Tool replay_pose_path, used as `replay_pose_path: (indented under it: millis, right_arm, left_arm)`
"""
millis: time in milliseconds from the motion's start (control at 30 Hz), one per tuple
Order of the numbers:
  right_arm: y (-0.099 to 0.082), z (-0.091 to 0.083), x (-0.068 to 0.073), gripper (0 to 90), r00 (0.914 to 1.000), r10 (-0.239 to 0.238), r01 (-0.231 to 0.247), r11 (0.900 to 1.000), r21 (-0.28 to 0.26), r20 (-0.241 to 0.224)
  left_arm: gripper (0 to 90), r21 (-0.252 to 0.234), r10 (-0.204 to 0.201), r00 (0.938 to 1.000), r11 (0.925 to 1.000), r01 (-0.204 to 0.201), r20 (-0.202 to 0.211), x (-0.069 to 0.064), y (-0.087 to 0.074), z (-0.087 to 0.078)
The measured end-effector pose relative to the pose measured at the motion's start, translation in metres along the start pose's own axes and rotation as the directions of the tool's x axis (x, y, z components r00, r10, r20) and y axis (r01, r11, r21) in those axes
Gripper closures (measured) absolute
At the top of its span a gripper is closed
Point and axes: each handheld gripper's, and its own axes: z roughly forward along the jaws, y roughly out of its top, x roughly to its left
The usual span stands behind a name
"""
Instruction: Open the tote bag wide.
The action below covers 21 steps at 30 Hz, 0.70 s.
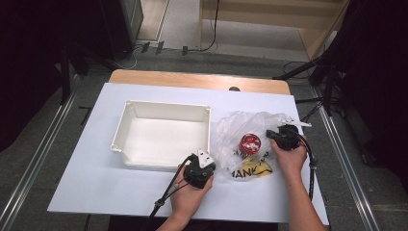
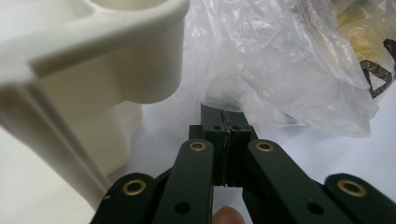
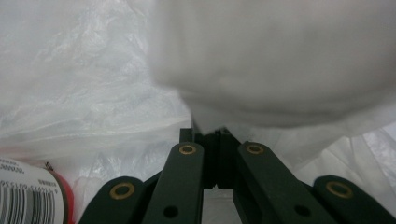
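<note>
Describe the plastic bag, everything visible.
The bag is thin, clear, crinkled film with black lettering near its front edge. It lies slumped on the white table, just right of the white bin. Inside are a red-lidded can and something yellow. The left tongs are shut on its near-left edge; the right tongs are shut on film at its right side.

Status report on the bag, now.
Left hand-held gripper shut on plastic bag edge. Right hand-held gripper shut on bag's far side. Red-lidded can inside. White bin close beside left gripper.
</note>
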Motion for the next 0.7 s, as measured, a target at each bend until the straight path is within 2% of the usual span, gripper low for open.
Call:
replay_pose_path:
  millis: [67, 100, 167, 200, 267, 400, 433, 467, 500, 533, 567, 600, 633, 667, 700]
  right_arm:
    - [0.0, -0.004, 0.001, 88.5, 1.0, -0.008, 0.008, 1.0, -0.003, 0.004]
    - [0.0, -0.008, 0.001, 85.6, 0.9999, -0.006, 0.006, 0.9998, -0.019, -0.013]
    - [0.001, -0.017, 0.003, 80.7, 0.9969, -0.013, 0.008, 0.9976, -0.069, -0.077]
    - [0.002, -0.023, 0.004, 80.0, 0.9948, -0.025, 0.016, 0.9952, -0.096, -0.099]
    - [0.004, -0.034, 0.009, 79.3, 0.9906, -0.043, 0.024, 0.9888, -0.147, -0.13]
    - [0.008, -0.05, 0.017, 77.1, 0.9862, -0.053, 0.017, 0.975, -0.221, -0.157]
    - [0.008, -0.05, 0.017, 77.1, 0.9862, -0.053, 0.017, 0.975, -0.221, -0.157]
    - [0.009, -0.054, 0.019, 76.6, 0.9853, -0.056, 0.015, 0.9704, -0.241, -0.162]
    - [0.011, -0.062, 0.022, 73.9, 0.9849, -0.06, 0.012, 0.9598, -0.28, -0.163]
    - [0.012, -0.066, 0.024, 71.0, 0.987, -0.058, 0.011, 0.9542, -0.299, -0.15]
    - [0.012, -0.066, 0.024, 71.0, 0.987, -0.058, 0.011, 0.9542, -0.299, -0.15]
    - [0.016, -0.074, 0.026, 64.4, 0.9929, -0.056, 0.016, 0.9357, -0.353, -0.105]
    - [0.016, -0.074, 0.026, 64.4, 0.9929, -0.056, 0.016, 0.9357, -0.353, -0.105]
    - [0.023, -0.084, 0.027, 61.1, 0.9927, -0.049, 0.0, 0.9154, -0.402, -0.11]
    - [0.026, -0.086, 0.027, 59.5, 0.9928, -0.049, -0.001, 0.9097, -0.415, -0.109]
  left_arm:
    - [90.0, -0.009, -0.001, 0.9997, 1.0, 0.002, 0.023, 0.001, 0.0, 0.0]
    - [90.0, -0.009, -0.001, 0.9997, 1.0, 0.002, 0.023, 0.001, 0.0, 0.0]
    - [88.5, -0.018, 0.004, 0.9994, 0.9998, -0.003, 0.036, 0.002, -0.001, -0.002]
    - [85.8, -0.031, 0.017, 0.9988, 0.9994, -0.016, 0.046, 0.0, -0.002, -0.003]
    - [85.0, -0.037, 0.033, 0.9987, 0.9988, -0.032, 0.038, -0.001, -0.002, -0.003]
    - [84.9, -0.031, 0.031, 0.9986, 0.9991, -0.03, 0.041, -0.001, -0.002, -0.003]
    - [84.5, -0.031, 0.031, 0.9986, 0.9991, -0.03, 0.041, -0.001, -0.002, -0.003]
    - [84.5, -0.035, 0.03, 0.9985, 0.999, -0.029, 0.046, -0.001, -0.002, -0.003]
    - [83.3, -0.039, 0.031, 0.9983, 0.9988, -0.029, 0.05, -0.001, -0.002, -0.004]
    - [83.5, -0.039, 0.031, 0.9983, 0.9988, -0.029, 0.05, -0.001, -0.002, -0.004]
    - [83.5, -0.047, 0.03, 0.9982, 0.9985, -0.028, 0.052, -0.001, -0.002, -0.004]
    - [84.2, -0.058, 0.029, 0.9982, 0.998, -0.026, 0.052, 0.0, -0.003, -0.005]
    - [85.1, -0.058, 0.029, 0.9982, 0.998, -0.026, 0.052, 0.0, -0.003, -0.005]
    - [86.0, -0.06, 0.024, 0.9983, 0.998, -0.021, 0.053, 0.0, -0.003, -0.006]
    - [86.5, -0.064, 0.016, 0.9982, 0.9979, -0.012, 0.057, 0.0, -0.003, -0.005]
